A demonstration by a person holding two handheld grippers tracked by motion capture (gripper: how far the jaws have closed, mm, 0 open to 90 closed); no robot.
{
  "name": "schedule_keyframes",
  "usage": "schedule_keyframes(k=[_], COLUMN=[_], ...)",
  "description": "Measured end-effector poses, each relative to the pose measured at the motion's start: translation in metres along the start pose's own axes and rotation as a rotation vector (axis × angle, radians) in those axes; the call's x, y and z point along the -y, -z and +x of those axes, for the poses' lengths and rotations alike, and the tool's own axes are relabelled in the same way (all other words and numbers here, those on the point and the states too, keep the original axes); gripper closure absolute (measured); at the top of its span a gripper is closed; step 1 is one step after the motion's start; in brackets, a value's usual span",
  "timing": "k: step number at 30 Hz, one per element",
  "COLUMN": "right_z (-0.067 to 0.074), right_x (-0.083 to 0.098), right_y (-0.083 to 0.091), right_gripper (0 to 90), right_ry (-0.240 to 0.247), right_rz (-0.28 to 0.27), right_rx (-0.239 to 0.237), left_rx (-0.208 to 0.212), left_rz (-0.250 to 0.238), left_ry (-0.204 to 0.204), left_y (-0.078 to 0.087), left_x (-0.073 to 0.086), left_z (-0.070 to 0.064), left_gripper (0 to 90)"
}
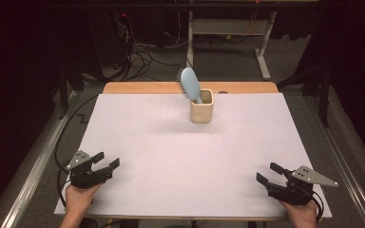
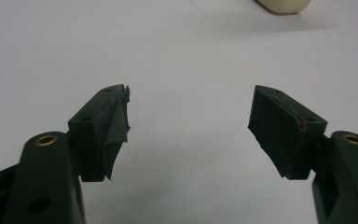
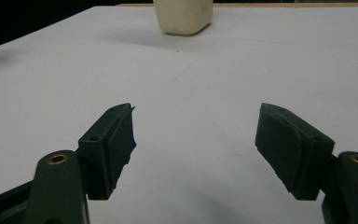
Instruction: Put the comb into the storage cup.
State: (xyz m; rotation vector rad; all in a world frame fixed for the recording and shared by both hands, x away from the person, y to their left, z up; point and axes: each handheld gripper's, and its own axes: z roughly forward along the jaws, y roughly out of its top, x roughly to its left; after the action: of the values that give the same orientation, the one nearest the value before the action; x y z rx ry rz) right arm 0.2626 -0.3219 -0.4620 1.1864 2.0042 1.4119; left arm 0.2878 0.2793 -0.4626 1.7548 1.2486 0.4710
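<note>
Blue plastic hairbrush (image 1: pixel 190 84), standing in the beige square cup (image 1: pixel 202 110), should be approached squarely; both grippers (image 1: pixel 105 160) (image 1: pixel 269 173) are held open, empty.

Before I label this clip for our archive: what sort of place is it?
Probably a lab or workshop bench set up for recording. A white-covered table holds just a hairbrush in a beige cup, cables trail over the floor behind, and a metal frame stands there.
</note>
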Motion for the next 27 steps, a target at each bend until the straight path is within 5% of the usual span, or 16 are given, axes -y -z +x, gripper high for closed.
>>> schedule_keyframes(k=[27], right_z=[-0.001], right_x=[0.0], right_y=[0.0], right_gripper=[29.2], right_ry=[-0.009], right_rz=[0.005], right_rx=[0.004], left_rx=[-0.003], left_rz=[0.021], left_ry=[0.047], left_y=[0.0], left_x=[0.016], left_z=[0.004], left_gripper=[29.0])
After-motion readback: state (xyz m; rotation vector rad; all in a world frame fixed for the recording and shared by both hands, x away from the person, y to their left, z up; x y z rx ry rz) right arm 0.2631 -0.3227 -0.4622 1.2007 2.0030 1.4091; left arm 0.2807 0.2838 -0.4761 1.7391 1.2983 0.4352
